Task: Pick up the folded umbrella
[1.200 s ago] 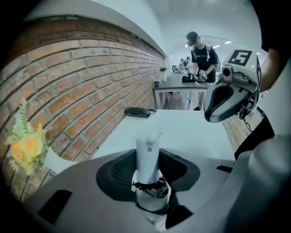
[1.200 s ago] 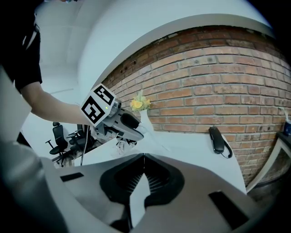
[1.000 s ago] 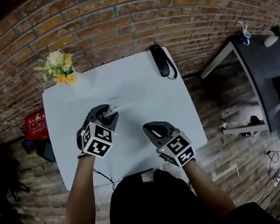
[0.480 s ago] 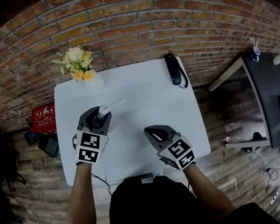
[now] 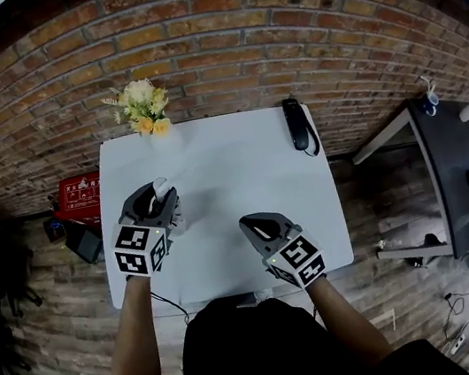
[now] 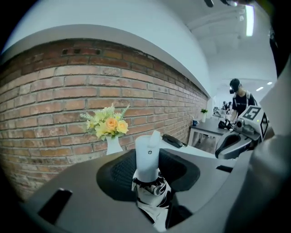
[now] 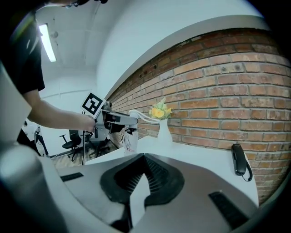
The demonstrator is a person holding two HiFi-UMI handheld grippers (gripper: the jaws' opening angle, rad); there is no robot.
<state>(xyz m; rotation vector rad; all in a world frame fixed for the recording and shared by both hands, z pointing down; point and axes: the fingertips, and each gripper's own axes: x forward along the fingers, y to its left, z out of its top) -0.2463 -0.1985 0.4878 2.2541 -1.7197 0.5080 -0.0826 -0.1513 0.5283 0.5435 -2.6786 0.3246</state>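
One red box (image 5: 81,195) sits on the floor at the far left, beside the single white bench (image 5: 232,173). At the bench's far-left corner, against the brick wall (image 5: 209,43), stands one vase of flowers (image 5: 142,110). There are two tools. The left tool (image 5: 155,203) hangs over the bench's left half. Its jaws are clamped, fairly wide, on the one folded umbrella (image 6: 150,191), gripping it where the patterned canopy meets the white handle (image 6: 147,157). The umbrella's long axis stands steep, with the handle end up and tipped toward the wall and the canopy end hanging down. Whether that lower end clears the bench cannot be told. The right tool (image 5: 252,224) is over the bench's near middle, well apart from the left, its jaws drawn together at the tips with nothing between them. One black phone handset (image 5: 297,123) lies at the far-right edge by the wall.
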